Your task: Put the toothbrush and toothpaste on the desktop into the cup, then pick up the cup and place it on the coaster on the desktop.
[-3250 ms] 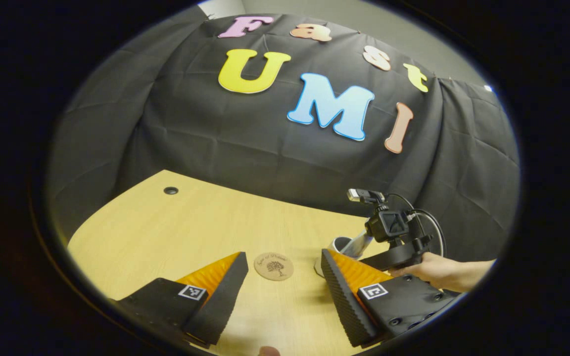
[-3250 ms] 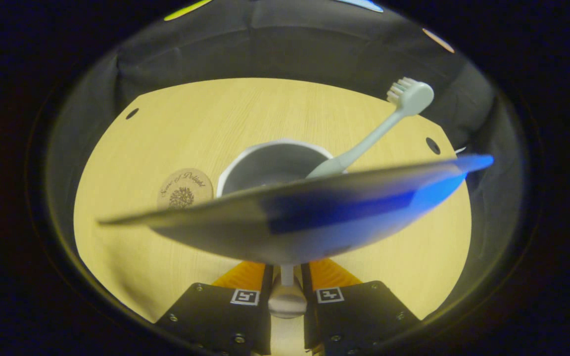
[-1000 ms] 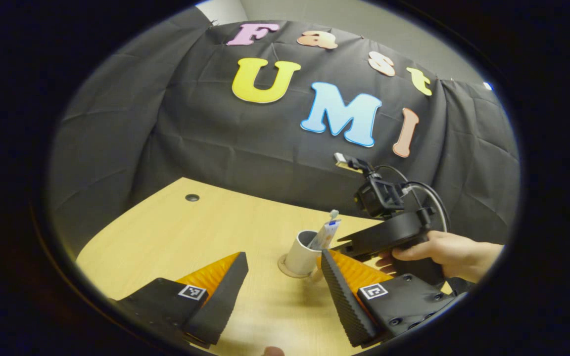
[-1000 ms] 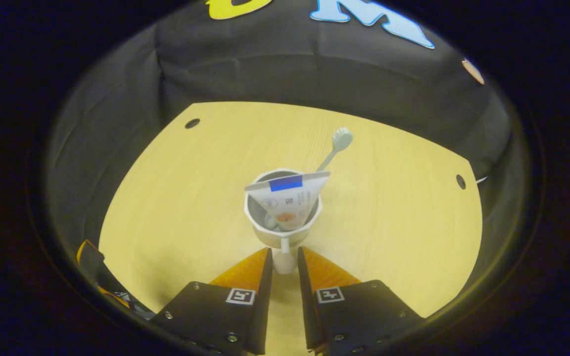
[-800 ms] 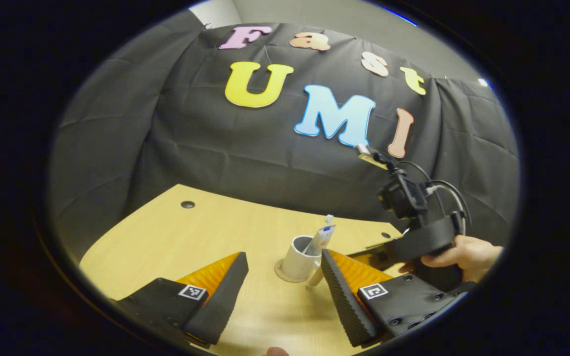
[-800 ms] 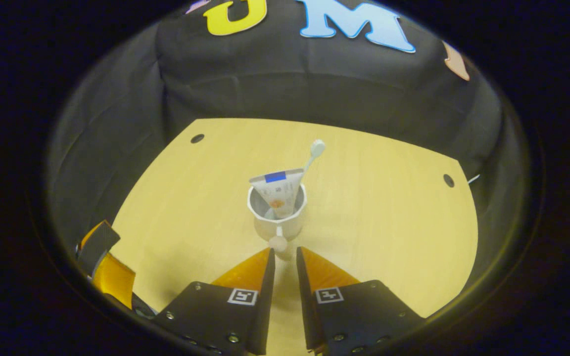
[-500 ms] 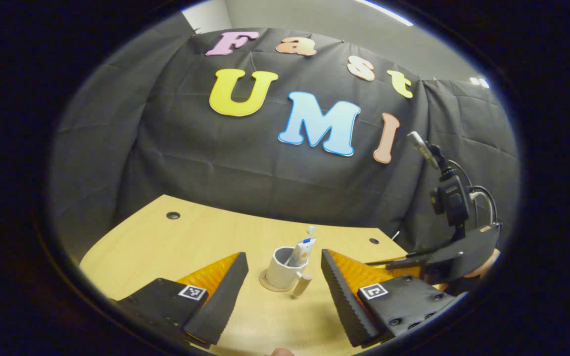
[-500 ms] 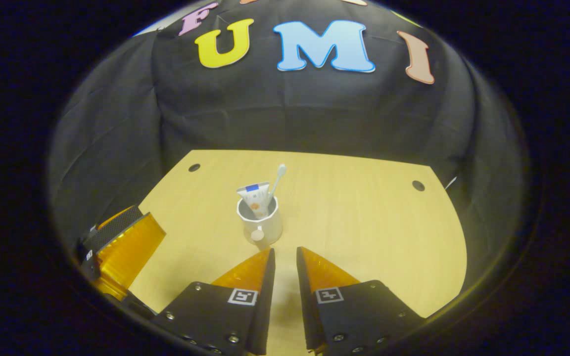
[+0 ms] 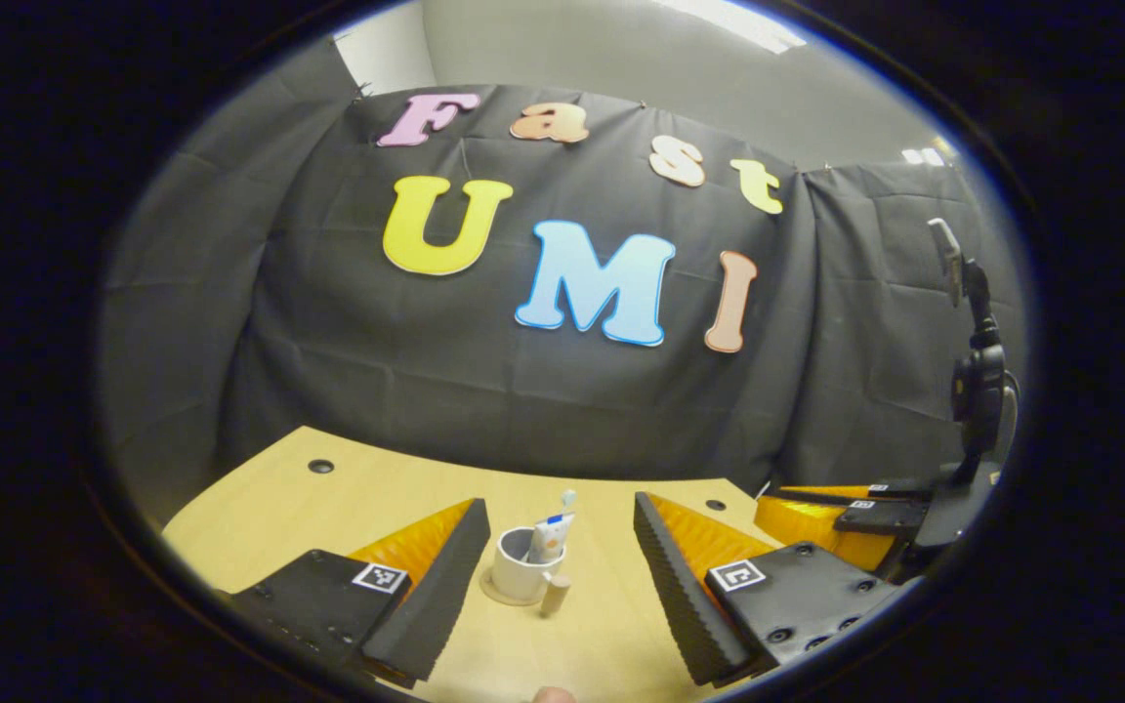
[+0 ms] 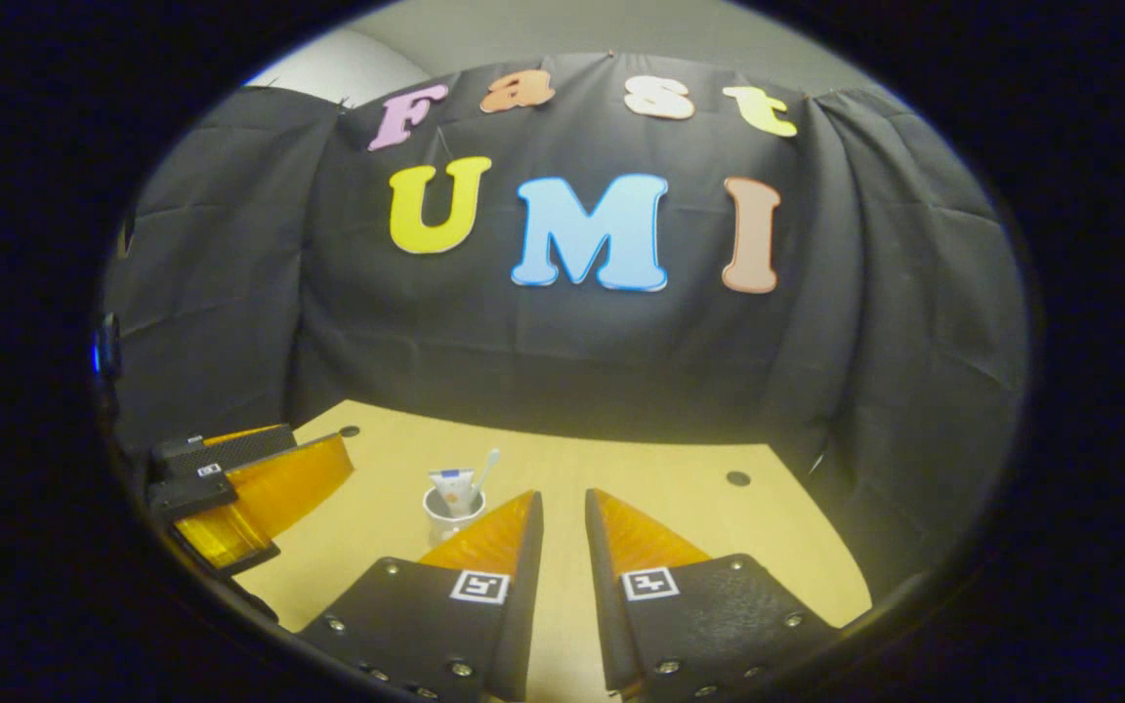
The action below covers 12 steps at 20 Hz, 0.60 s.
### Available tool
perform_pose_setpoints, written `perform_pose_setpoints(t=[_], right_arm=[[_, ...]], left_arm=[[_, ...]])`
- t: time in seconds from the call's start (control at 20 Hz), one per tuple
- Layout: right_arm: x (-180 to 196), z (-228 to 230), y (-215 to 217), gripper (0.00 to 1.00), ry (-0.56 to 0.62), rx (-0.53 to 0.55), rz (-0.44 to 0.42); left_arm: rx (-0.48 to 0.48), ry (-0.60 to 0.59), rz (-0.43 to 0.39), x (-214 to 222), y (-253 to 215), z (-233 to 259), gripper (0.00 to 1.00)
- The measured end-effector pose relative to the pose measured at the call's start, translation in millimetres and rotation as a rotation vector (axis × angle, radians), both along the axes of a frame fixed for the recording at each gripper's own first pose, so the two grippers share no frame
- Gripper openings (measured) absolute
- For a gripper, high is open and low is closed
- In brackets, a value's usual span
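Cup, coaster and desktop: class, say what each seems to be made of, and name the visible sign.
Cup: probably glazed ceramic or plastic; plain white, smooth wall, with a tan peg-like handle that may be wood.
Coaster: likely cork or wood; thin, matt tan disc under the cup.
Desktop: wood-look laminate, perhaps; pale yellow with fine straight grain lines and a soft sheen.

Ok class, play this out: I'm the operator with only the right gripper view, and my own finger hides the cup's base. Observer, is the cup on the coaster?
Observer: Yes. In the left gripper view the cup stands on the coaster, whose rim peeks out at its foot.
Operator: Which way does its handle face?
Observer: The handle sticks out toward the left tongs' camera, slightly to the right.
Operator: Are those tongs open?
Observer: Wide open, holding nothing; the cup sits framed between the fingers.
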State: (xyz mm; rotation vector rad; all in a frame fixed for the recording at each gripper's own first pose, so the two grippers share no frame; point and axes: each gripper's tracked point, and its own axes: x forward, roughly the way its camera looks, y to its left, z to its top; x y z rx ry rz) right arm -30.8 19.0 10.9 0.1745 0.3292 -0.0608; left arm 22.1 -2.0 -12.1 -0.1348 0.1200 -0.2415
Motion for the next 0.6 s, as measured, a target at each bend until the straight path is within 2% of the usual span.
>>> perform_pose_setpoints(t=[0.05,0.2,0.25,0.3,0.4,0.5,0.6], right_arm=[[-2,6,0,0.28,-0.039,-0.011,-0.01],[-8,19,-4,0.28,-0.106,-0.019,-0.024],[-13,21,-8,0.28,-0.114,-0.024,-0.037],[-17,22,-12,0.28,-0.117,-0.023,-0.052],[-22,23,-11,0.28,-0.126,-0.001,-0.057],[-26,21,-14,0.28,-0.123,-0.001,-0.065],[-27,20,-19,0.28,-0.125,-0.014,-0.07]], left_arm=[[0.0,-0.007,0.003,-4,-3,4,0.96],[-0.003,-0.016,0.017,-16,-5,6,0.99],[-0.004,-0.017,0.022,-20,-6,6,0.96],[-0.002,-0.017,0.029,-24,-5,6,0.99],[-0.001,-0.021,0.045,-30,-2,8,0.93],[-0.008,-0.023,0.055,-36,-1,9,0.96],[-0.009,-0.026,0.066,-40,2,11,0.93]])
